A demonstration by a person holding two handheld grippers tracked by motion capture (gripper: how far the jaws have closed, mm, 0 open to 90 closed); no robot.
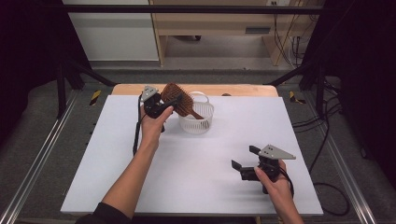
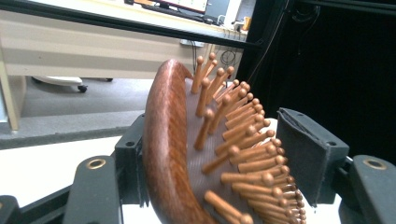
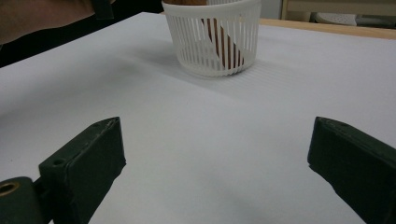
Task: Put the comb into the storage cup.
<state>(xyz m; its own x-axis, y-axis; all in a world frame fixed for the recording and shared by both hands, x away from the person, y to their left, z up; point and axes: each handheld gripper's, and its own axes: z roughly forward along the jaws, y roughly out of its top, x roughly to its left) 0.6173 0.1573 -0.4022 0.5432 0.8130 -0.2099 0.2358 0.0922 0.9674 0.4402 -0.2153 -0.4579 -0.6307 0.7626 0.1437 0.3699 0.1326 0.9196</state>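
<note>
A brown wooden hairbrush (image 1: 177, 98) stands tilted with its handle down inside a small white slatted basket (image 1: 205, 116) at the table's far middle. My left gripper (image 1: 173, 101) is around the brush head. In the left gripper view the brush (image 2: 168, 154) rests its wooden back against the left jaw. Its bristle tips stop just short of the right pad (image 2: 308, 154), so the jaws stand open around it. My right gripper (image 1: 243, 157) hovers open and empty over the near right of the table. In the right gripper view the basket (image 3: 212, 42) shows the brush handle (image 3: 226, 44) through its slats.
A white sheet (image 1: 201, 163) covers the table, with a wooden edge (image 1: 243, 88) showing at the back. Dark frame rails and cables run along both sides. A forearm (image 1: 135, 172) reaches from the near edge towards the basket.
</note>
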